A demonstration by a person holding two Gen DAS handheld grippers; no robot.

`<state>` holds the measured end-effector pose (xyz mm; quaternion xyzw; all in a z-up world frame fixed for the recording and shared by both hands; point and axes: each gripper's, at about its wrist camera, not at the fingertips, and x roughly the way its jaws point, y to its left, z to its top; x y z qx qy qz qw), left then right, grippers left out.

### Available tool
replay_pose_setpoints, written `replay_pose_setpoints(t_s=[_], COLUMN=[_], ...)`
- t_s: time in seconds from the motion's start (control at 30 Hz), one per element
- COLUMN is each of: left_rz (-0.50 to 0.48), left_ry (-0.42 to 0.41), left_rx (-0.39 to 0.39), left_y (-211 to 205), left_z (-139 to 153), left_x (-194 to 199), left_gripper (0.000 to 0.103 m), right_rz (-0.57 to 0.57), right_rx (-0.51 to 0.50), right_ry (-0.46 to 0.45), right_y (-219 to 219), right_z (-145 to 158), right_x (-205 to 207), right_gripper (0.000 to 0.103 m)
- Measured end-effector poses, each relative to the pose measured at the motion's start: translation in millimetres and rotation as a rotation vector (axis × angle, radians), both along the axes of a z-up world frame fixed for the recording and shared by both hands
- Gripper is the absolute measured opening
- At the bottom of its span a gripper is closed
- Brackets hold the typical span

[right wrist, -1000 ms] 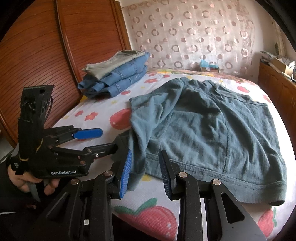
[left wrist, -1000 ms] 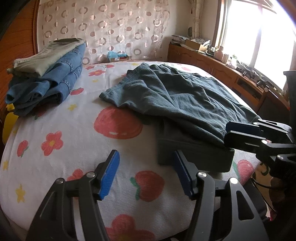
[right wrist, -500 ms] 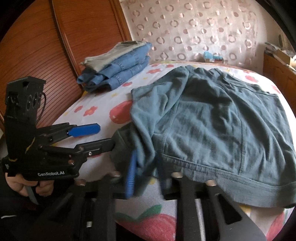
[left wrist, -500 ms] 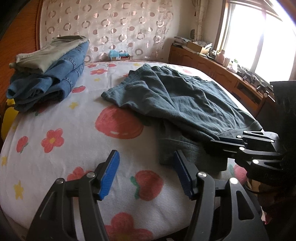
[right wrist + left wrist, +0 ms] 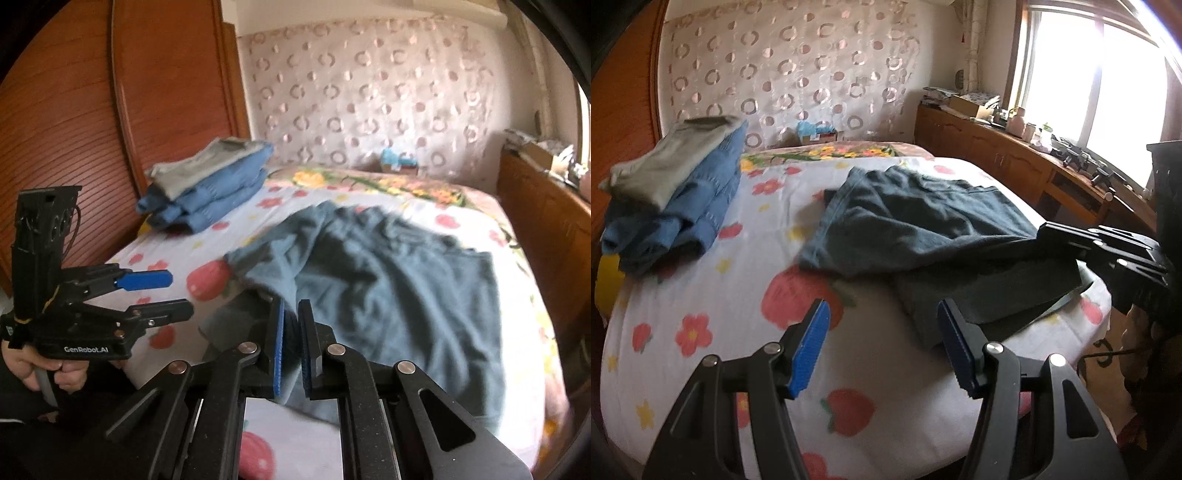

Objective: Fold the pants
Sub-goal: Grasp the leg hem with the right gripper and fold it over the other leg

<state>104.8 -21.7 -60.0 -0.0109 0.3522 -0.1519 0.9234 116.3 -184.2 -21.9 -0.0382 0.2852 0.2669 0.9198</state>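
Dark teal pants (image 5: 923, 229) lie crumpled on the flowered bed sheet (image 5: 720, 314); they also show in the right wrist view (image 5: 388, 295). My right gripper (image 5: 291, 347) is shut on the near edge of the pants and lifts it off the sheet; it enters the left wrist view (image 5: 1071, 240) from the right. My left gripper (image 5: 882, 343) is open and empty, just above the sheet, left of the pants' near corner. It shows in the right wrist view (image 5: 155, 295) at the left, held by a hand.
A stack of folded blue jeans with a grey-green garment on top (image 5: 672, 199) sits at the bed's far left, also in the right wrist view (image 5: 207, 184). A wooden cabinet (image 5: 1015, 162) runs along the right under the window. A wooden headboard (image 5: 92, 129) is at the left.
My right gripper closed on the near edge of the pants and raised it, bunching the fabric. My left gripper stayed open and shifted a little.
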Motion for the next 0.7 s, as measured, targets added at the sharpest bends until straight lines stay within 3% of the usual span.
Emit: replay_pose_setpoints(t_s=[0.17,0.37,0.43,0.47,0.5,0.7], left_rz=[-0.031,-0.038,-0.037,-0.036,-0.032,-0.018], left_ry=[-0.009,0.010,0.029,0.037,0.042,0.083], left_rx=[0.000,0.019,0.044,0.056,0.068,0.107], left_y=[-15.9,-25.5,-27.9,-28.4,-29.8,-28.5], left_z=[7.1,-2.0,-8.5,-11.1,-13.2,-28.7], left_x=[6.5,9.3,10.4,11.0,10.6,11.3], left_gripper=[0.060,0.060,0.060,0.060,0.060,0.060], right_rz=[-0.046,-0.056,-0.058,-0.054,-0.041,-0.023], right_rx=[-0.009,0.027,0.013,0.010,0.016,-0.010], right_ry=[-0.035,0.021,0.032,0.043,0.058,0.125], right_y=[-26.5,-38.1,-33.3,-30.7,-28.4,-18.2], right_z=[12.4,-1.8,-8.8,-14.0,-18.6,-42.7], right_x=[1.2,5.3,4.9,4.3,4.8,3.3], right_gripper=[0.000,0.000,0.012,0.028,0.034,0.034])
